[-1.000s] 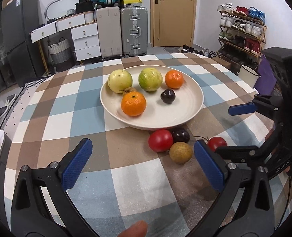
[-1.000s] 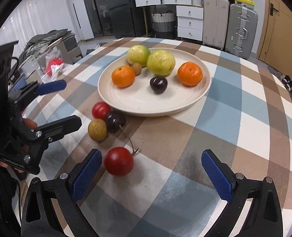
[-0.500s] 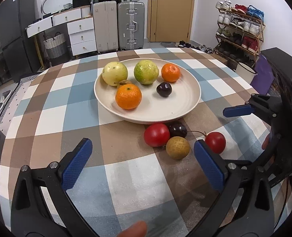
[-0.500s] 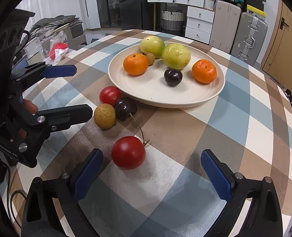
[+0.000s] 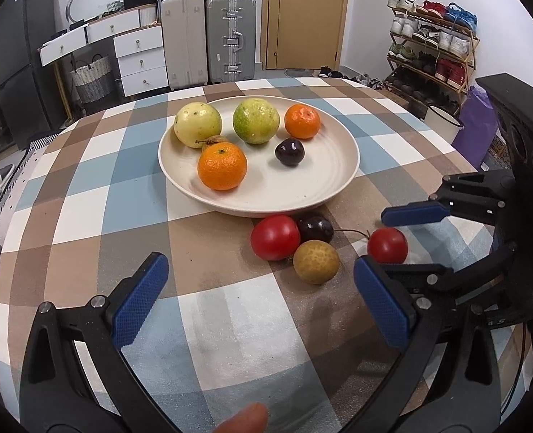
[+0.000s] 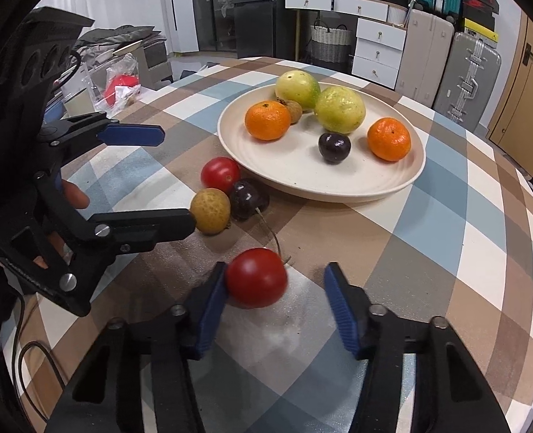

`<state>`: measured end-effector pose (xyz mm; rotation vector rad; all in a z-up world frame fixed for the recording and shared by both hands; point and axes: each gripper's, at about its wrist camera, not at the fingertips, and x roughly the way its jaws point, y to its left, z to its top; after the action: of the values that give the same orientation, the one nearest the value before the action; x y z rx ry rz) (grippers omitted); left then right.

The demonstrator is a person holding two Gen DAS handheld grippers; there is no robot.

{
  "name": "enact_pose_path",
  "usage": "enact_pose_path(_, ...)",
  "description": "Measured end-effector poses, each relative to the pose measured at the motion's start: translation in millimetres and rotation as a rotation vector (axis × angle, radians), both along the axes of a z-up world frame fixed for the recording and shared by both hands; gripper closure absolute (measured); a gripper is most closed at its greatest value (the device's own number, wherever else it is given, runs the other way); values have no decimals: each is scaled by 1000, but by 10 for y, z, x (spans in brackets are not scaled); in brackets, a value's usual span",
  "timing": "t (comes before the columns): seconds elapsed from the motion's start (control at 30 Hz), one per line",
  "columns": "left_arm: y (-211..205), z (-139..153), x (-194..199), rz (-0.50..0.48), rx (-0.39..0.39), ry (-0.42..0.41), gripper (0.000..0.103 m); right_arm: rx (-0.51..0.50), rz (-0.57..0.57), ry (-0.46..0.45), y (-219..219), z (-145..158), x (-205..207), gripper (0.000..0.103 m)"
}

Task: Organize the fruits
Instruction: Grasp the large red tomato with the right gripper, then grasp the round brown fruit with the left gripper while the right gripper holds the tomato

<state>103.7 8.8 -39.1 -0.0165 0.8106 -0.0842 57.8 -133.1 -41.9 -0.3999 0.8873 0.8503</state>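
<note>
Right gripper (image 6: 275, 288), lowered over the checked tabletop (image 6: 446, 252): its jaws have just been closing around a red tomato (image 6: 256, 277). The left pad touches the fruit; the right pad stands clear of it, so the tomato is not yet clamped. The tomato rests on the tabletop, toward the near edge and apart from the plate (image 6: 338, 184).

Left gripper (image 5: 263, 299): jaws wide apart and empty, hovering above the near part of the tabletop. Just beyond its fingers lies a cluster of a second tomato (image 5: 274, 237), a dark cherry (image 5: 316, 228) and a tan longan (image 5: 316, 262), touching one another beside the plate's near rim.

On the plate, near the tabletop's middle: two yellow-green round fruits, two oranges, a dark cherry and a small brown fruit partly hidden.
</note>
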Motion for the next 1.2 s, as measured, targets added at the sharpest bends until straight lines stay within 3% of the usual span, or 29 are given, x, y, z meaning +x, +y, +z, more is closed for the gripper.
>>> enact_pose_path(0.07, 14, 1, 0, 0, -10, -1, 0, 12, 18, 5, 2, 10, -20, 66)
enact_pose_path(0.13, 21, -8, 11, 1, -15, 6, 1, 26, 29, 16, -2, 20, -25, 71)
enact_pose_path(0.4, 4, -6, 5, -6, -20, 8, 1, 78, 3, 7, -60, 101, 12, 71)
enact_pose_path(0.57, -21, -24, 23, -17, -45, 20, 1, 136, -76, -21, -175, 210, 102, 71)
enact_pose_path(0.83, -144, -76, 54, -68, -52, 48, 19, 162, -160, -9, -293, 231, 253, 71)
enact_pose_path(1.2, -315, -144, 46, -171, -87, 99, 34, 152, -158, -6, -264, 190, 250, 71)
